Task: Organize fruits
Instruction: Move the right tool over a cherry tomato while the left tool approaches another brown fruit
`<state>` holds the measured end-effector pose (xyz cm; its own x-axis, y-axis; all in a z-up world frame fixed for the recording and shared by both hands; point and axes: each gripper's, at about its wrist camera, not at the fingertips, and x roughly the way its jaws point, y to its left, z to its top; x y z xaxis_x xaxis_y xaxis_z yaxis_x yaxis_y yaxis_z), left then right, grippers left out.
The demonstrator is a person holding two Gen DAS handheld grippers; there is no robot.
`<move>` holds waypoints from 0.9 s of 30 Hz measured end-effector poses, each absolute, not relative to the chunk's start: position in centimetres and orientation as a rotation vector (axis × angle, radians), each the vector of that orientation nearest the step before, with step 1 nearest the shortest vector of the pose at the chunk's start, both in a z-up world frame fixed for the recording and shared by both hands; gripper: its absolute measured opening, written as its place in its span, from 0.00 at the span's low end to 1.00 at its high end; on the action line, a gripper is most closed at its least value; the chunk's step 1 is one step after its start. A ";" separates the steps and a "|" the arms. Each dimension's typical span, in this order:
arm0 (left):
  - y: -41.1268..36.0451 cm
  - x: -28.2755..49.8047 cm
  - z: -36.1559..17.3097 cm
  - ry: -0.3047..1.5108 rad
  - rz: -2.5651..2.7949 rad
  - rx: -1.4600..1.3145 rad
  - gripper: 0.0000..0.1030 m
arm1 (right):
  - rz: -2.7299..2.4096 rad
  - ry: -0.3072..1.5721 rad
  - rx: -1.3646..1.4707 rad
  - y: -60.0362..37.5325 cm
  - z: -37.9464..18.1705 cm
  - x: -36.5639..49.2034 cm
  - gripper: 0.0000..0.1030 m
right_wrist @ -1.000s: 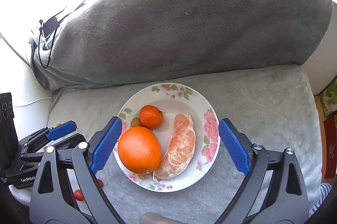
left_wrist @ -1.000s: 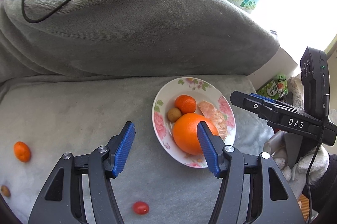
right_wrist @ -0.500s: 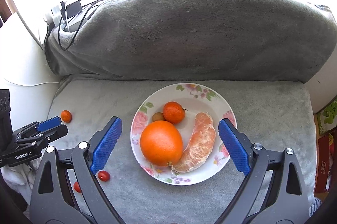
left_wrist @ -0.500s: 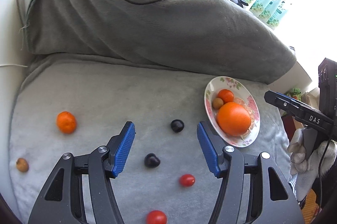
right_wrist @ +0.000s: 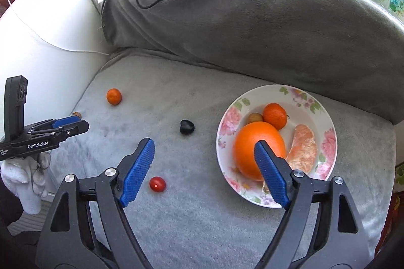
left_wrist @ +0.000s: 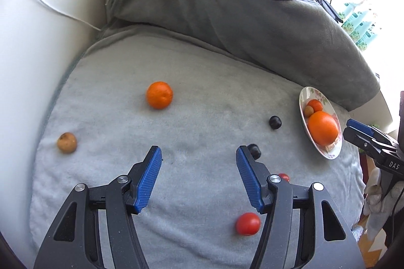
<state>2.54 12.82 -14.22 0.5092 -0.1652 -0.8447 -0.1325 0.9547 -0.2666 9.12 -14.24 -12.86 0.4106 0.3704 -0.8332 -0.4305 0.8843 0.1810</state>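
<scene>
Right now my left jaws stand partly spread with nothing between them, hanging over bare grey blanket. Around them lie loose fruits: a small orange ahead to the left, a brown longan near the blanket's left edge, one dark plum ahead to the right, another just behind my right finger, and a red cherry tomato close below it. My right jaws have just been closing a little, yet they are still spread and grip nothing; one finger overlaps the big orange in the floral plate. That plate also carries a small mandarin, a longan and a peeled segment cluster.
</scene>
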 end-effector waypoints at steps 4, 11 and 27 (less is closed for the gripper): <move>15.0 1.3 -15.1 1.044 0.046 -0.349 0.59 | 0.539 1.065 -0.082 -12.9 -13.8 8.5 0.75; 19.8 -0.6 -16.2 1.032 0.192 -0.384 0.59 | 0.590 1.120 -0.118 -11.0 -15.6 7.4 0.62; 25.2 0.1 -18.7 1.041 0.304 -0.391 0.43 | 0.614 1.207 -0.154 -9.2 -18.4 6.4 0.46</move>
<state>0.14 25.22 -18.67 0.4742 0.0596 -0.8784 -0.4230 0.8904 -0.1680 6.41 -9.16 -18.38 0.2160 0.3612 -0.9071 -0.5206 0.8286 0.2060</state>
